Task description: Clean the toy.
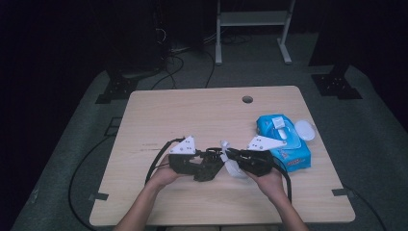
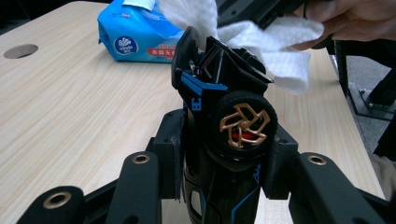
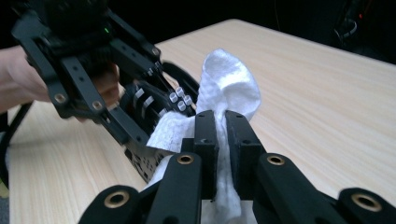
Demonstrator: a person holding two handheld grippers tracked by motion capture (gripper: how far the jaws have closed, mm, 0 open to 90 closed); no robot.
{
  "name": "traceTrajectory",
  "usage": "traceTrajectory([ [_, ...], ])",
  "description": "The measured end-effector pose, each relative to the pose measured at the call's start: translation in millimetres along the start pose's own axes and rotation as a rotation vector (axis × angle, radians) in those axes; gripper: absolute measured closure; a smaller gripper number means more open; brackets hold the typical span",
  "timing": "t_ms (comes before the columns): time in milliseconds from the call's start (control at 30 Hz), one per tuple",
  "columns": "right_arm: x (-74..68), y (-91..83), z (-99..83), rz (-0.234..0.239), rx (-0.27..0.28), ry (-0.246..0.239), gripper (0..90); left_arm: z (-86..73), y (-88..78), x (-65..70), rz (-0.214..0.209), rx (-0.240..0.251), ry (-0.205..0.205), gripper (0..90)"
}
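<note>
Black bodywork with blue trim marks the toy car [image 2: 224, 116], a model held nose-up between the jaws of the left gripper [image 2: 224, 163]. One wheel faces the left gripper view: a black tyre around a gold, swirl-spoked rim with red showing behind the spokes. A raised black panel stands open at the car's upper end. The left gripper's pads press on the car's flanks, so its jaws are clamped on the body. In the high view the left gripper [image 1: 208, 166] and the car [image 1: 211, 155] sit above the near middle of the light wooden table [image 1: 192, 110].

White and quilted in texture, the wet wipe [image 3: 224, 93] is pinched between the nearly closed jaws of the right gripper [image 3: 223, 140]; its free end bunches upward above the jaws and a second fold spreads toward the car [image 3: 154, 112]. In the left gripper view the wipe [image 2: 280, 46] lies against the car's upper end, touching it. The high view shows the wipe [image 1: 230, 161] between the two grippers, with the right gripper [image 1: 235, 159] just beside the left.

Container: a blue soft pack of wet wipes [image 1: 284, 142] lies flat on the table to the right of the right gripper, close to it. Its white flip lid [image 1: 304, 130] is swung open, and the white opening on top is exposed. Whether a sheet protrudes from the opening cannot be told. The pack's end [image 2: 135, 37], with a round white logo and a red band, appears behind the car in the left gripper view.
</note>
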State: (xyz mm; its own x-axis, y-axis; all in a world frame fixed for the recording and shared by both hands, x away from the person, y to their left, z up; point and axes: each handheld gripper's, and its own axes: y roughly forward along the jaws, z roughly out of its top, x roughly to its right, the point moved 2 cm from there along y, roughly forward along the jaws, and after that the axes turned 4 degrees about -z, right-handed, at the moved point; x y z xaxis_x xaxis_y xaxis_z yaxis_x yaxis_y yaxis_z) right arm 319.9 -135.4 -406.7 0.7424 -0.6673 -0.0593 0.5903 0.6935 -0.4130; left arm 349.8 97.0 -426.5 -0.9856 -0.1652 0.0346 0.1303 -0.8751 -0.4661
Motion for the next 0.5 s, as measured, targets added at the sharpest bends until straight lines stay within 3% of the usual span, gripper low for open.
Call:
traceTrajectory([
  [100,-3.7,-1.8,4.7,0.005,0.023,-0.006,83.0,0.9,0.6,0.8,-0.001,0.001,0.0,58.1],
  [167,-7.0,-2.9,10.0,0.041,0.051,-0.009,83.0,1.1,1.3,1.1,0.001,0.0,0.0,58.1],
  [300,-9.9,-0.8,11.6,0.031,0.028,-0.045,83.0,1.1,1.4,1.7,-0.001,-0.003,0.002,58.2],
  [433,-2.4,-0.3,4.3,0.034,0.004,-0.008,82.9,0.3,2.7,1.3,-0.001,-0.011,0.003,58.2],
  [500,-2.2,-0.9,4.0,0.026,-0.003,-0.017,82.9,0.6,2.8,1.1,-0.005,-0.005,0.004,58.2],
])
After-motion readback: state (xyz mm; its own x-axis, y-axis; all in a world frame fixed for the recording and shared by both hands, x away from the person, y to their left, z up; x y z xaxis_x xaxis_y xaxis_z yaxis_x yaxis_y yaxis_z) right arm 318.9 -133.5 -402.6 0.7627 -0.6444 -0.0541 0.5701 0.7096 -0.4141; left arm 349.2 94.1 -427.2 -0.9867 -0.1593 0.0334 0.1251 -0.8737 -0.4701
